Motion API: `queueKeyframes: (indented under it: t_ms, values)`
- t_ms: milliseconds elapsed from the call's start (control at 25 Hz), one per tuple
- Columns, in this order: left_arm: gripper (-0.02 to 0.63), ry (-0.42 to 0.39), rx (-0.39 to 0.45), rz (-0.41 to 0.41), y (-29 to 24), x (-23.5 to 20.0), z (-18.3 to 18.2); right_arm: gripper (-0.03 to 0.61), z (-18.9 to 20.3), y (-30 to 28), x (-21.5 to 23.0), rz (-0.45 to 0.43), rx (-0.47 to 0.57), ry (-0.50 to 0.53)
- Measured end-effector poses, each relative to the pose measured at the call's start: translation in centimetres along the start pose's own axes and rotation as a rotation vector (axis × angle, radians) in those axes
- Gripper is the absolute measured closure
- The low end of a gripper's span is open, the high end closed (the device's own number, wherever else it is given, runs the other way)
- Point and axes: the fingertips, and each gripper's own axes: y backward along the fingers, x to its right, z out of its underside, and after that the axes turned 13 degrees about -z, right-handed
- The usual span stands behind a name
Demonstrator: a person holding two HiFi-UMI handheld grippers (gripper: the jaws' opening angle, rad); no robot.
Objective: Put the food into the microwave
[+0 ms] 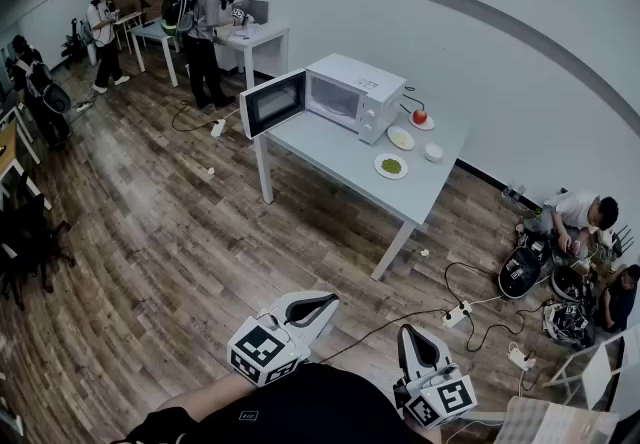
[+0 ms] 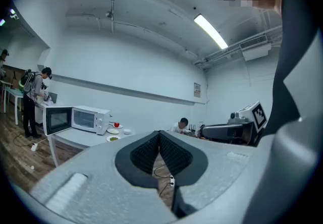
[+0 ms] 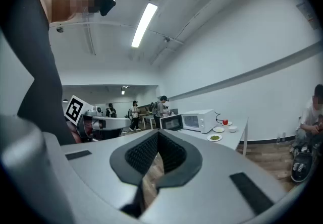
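both tongs sit low in the head view, close to the person's body and well apart from the counter (image 1: 335, 160). left tongs (image 1: 326, 302) pressed together, nothing between the pads; its own view shows the ribbed pads meeting at the tip (image 2: 159, 140), only floor and a cable seen under them. right tongs (image 1: 408, 333) also pressed together and empty, same in its own view (image 3: 157, 137). both point about level toward the counter. marker cube on the left one (image 1: 262, 350), marker cube on the right one (image 1: 441, 398). white microwave (image 1: 352, 92) stands on the left half of the counter at its back edge, with its door (image 1: 272, 103) swung open over the counter's left end. the food is all on the right half of the counter, outside the microwave: plate of green food (image 1: 391, 166) around mid-depth, plate of pale food (image 1: 401, 138) just right of the microwave, red fruit on a plate (image 1: 420, 117) toward the back right corner, small white bowl (image 1: 433, 152) near the right edge. wooden floor (image 1: 180, 262) lies between the person and the counter, with a power strip (image 1: 458, 313) on it. other people stand at tables far back left (image 1: 205, 27), and two sit on the floor at the right (image 1: 580, 217).
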Motion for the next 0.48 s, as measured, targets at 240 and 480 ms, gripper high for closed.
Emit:
queueKeyframes:
  t_ms: [240,480]
  values:
    - [0.603,-0.003,-0.005,0.006,1.0,-0.9,0.4,0.566,0.4,-1.2,-1.0,-0.008,-0.001,0.002]
    - [0.604,0.008,-0.016,0.011,1.7,-3.0,0.6,0.566,0.4,-3.6,-1.9,-0.021,0.008,-0.046]
